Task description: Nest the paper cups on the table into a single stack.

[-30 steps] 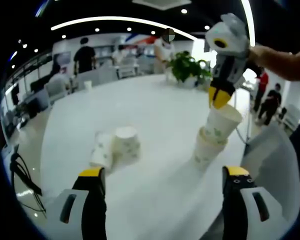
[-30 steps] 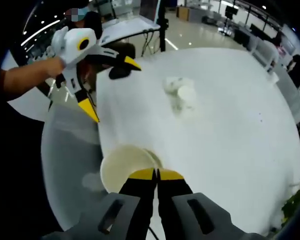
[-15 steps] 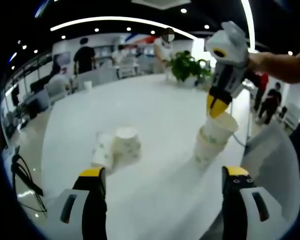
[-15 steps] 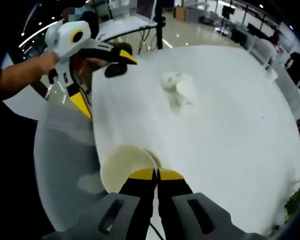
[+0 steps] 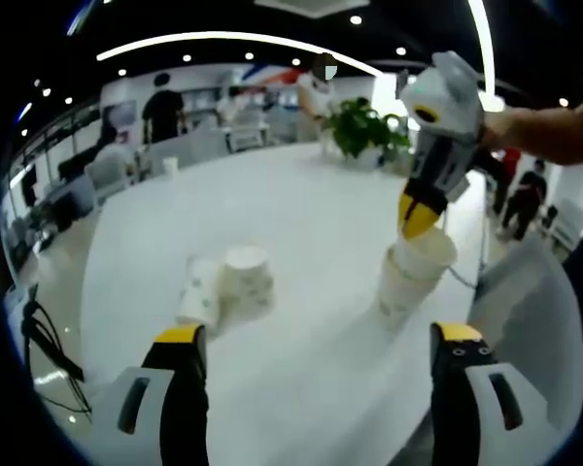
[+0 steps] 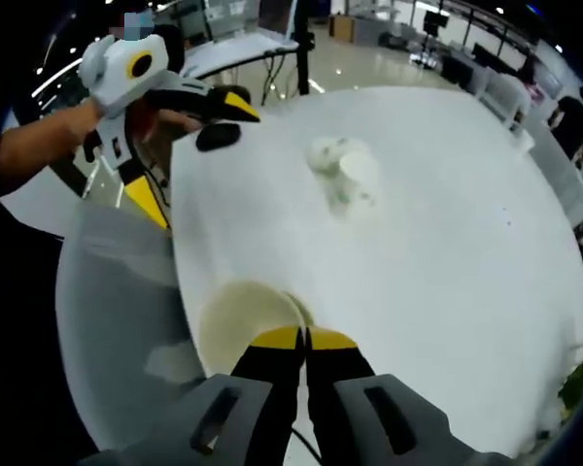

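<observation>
Right gripper (image 5: pixel 418 216) pinched tight on the rim of the top cup (image 5: pixel 423 254), seating it squarely into the stack (image 5: pixel 398 286) at the table's (image 5: pixel 301 214) right, while the left gripper (image 5: pixel 311 364) waits wide open and empty near two loose cups (image 5: pixel 228 282) left.

white table (image 5: pixel 301 204), cup stack (image 5: pixel 408 282), 2 loose cups (image 5: pixel 228 282)

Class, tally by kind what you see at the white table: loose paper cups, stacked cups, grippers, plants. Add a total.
Loose paper cups: 2 (lying cup, standing cup)
Stacked cups: 2 visible (top cup, bottom cup)
Grippers: 2 (left gripper, right gripper)
Potted plant: 1
Total: 7
</observation>
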Demonstrator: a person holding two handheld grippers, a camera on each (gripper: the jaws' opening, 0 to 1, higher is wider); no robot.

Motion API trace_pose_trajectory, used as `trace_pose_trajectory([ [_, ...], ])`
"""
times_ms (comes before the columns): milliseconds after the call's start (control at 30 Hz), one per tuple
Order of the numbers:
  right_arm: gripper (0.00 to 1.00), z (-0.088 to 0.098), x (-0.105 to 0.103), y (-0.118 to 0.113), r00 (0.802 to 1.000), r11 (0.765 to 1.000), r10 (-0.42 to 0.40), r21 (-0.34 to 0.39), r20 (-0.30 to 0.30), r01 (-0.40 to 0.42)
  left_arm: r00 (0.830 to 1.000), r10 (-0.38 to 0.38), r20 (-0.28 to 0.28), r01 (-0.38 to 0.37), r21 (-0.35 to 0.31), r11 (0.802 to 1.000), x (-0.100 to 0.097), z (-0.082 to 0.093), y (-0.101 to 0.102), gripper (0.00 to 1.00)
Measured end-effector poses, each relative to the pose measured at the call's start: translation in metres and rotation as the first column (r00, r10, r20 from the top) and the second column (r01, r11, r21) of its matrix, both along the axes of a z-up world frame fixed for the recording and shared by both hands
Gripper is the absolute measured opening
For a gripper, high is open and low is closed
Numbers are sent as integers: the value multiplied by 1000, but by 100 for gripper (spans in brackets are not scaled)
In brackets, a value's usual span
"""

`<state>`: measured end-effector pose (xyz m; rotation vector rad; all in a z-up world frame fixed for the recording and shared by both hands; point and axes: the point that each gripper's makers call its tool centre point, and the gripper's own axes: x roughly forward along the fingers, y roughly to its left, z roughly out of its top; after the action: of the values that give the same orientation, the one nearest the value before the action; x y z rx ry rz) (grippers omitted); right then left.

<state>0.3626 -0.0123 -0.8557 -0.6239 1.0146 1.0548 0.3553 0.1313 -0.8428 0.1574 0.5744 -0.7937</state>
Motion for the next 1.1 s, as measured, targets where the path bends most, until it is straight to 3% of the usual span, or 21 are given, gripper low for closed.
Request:
trace_pose_trajectory([
  [967, 0, -9, -2, 2, 1000, 999, -14, 46, -24, 15, 1000, 3, -16, -3, 4, 1000, 3, -3, 2, 92],
  [1100, 13, -4, 1, 9, 1000, 993, 16, 113, 1, -16, 1000, 4, -17, -4, 3, 1000, 4, -3, 2, 92],
])
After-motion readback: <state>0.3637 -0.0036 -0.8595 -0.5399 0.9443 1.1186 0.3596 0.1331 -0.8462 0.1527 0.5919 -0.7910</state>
